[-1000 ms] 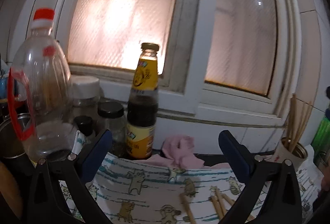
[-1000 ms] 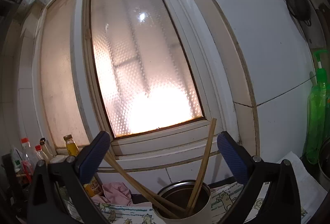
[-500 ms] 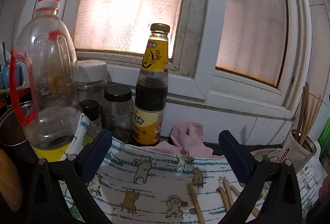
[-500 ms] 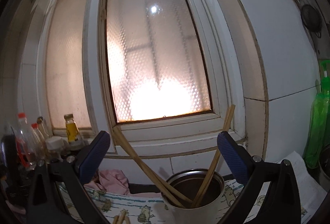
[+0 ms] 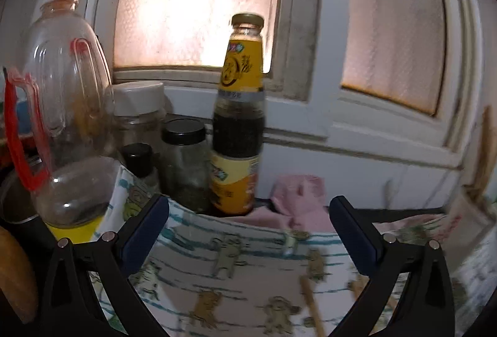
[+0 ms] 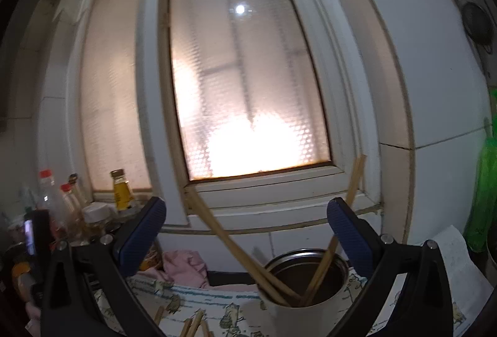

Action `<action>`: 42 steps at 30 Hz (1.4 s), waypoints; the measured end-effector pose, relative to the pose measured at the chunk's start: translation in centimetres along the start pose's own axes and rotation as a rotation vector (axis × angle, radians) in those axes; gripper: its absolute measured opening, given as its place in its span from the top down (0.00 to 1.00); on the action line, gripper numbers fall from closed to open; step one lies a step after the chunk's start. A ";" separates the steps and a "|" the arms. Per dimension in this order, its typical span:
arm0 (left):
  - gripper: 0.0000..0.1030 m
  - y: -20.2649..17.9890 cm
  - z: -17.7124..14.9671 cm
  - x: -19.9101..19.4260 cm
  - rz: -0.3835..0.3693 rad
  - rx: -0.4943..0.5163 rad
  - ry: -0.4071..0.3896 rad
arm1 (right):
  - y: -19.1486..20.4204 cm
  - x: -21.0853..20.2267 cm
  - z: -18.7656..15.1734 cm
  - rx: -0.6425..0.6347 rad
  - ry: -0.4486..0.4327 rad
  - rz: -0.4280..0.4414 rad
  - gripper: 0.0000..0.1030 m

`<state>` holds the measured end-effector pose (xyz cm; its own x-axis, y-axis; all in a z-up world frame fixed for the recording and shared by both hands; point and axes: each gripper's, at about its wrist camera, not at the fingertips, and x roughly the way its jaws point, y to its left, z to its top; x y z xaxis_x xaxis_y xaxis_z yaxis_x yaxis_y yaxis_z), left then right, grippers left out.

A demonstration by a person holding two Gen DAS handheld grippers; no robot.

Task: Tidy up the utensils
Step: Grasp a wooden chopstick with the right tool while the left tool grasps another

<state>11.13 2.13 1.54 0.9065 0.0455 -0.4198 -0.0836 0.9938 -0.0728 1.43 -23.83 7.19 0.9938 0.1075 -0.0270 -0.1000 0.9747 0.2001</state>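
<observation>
The right gripper hangs with its jaws wide apart and nothing between them, above a white cup that stands on a cartoon-print cloth. Several chopsticks lean in the cup, tilted left and right against the window frame. More chopsticks lie on the cloth to the left, near a pink rag and some bottles.
</observation>
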 end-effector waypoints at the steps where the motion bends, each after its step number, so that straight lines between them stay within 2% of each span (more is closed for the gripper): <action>1: 0.01 -0.1 -0.1 0.2 -0.008 0.006 0.014 | 0.2 -0.1 0.0 -0.004 0.003 0.010 0.00; 4: 0.01 -0.3 -0.2 -0.2 -0.040 0.009 0.012 | 0.7 -0.7 -0.3 -0.015 0.034 0.034 0.00; 6: 0.01 -0.3 0.0 -0.8 -0.047 0.007 -0.010 | 1.4 -1.2 -0.5 -0.049 0.117 0.003 0.01; 8: 0.01 0.0 0.1 -1.0 -0.061 -0.014 -0.011 | 2.2 -2.3 -0.6 -0.100 0.142 -0.029 0.01; 11: 0.01 0.6 0.2 -0.8 -0.096 -0.051 0.027 | 2.8 -3.2 -0.9 -0.149 0.210 -0.041 0.03; 14: 0.01 0.8 0.1 0.2 -0.115 -0.060 0.100 | 2.4 -3.0 -1.6 -0.159 0.318 -0.044 0.09; 17: 0.01 0.7 -0.4 1.6 -0.130 -0.066 0.181 | 1.7 -2.0 -3.0 -0.141 0.451 -0.043 0.25; 19: 0.01 0.4 -0.9 2.5 -0.169 -0.066 0.244 | 1.3 -1.5 -4.0 -0.140 0.516 -0.060 0.39; 22: 0.01 -0.2 -1.5 3.2 -0.217 -0.056 0.303 | 0.8 -0.5 -5.8 -0.153 0.623 -0.096 0.46; 24: 0.01 -0.6 -1.8 3.2 -0.187 -0.032 0.307 | 0.3 0.1 -6.8 -0.133 0.668 -0.092 0.48; 27: 0.01 -0.9 -2.1 3.6 -0.175 -0.016 0.330 | -1.2 1.0 -7.9 -0.071 0.738 -0.103 0.57; 29: 0.01 -0.6 -2.0 3.6 -0.181 -0.024 0.345 | -2.1 1.2 -8.1 -0.041 0.757 -0.111 0.57; 33: 0.01 0.8 -1.6 3.4 -0.209 -0.110 0.334 | -3.1 1.8 -8.2 0.003 0.795 -0.116 0.58; 35: 0.01 0.9 -1.7 3.5 -0.193 -0.122 0.338 | -3.5 1.9 -8.2 0.026 0.812 -0.110 0.60; 38: 0.01 0.1 -1.9 3.3 -0.175 -0.075 0.331 | -3.5 2.3 -8.2 0.036 0.824 -0.096 0.62; 42: 0.05 -1.1 -2.3 3.6 -0.227 -0.021 0.384 | -3.3 3.1 -8.7 0.069 0.862 -0.059 0.66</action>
<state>13.58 1.01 -1.98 0.6840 -0.2186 -0.6959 0.0878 0.9718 -0.2189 4.45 -25.03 -2.09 0.6117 0.1954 -0.7666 -0.0185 0.9723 0.2331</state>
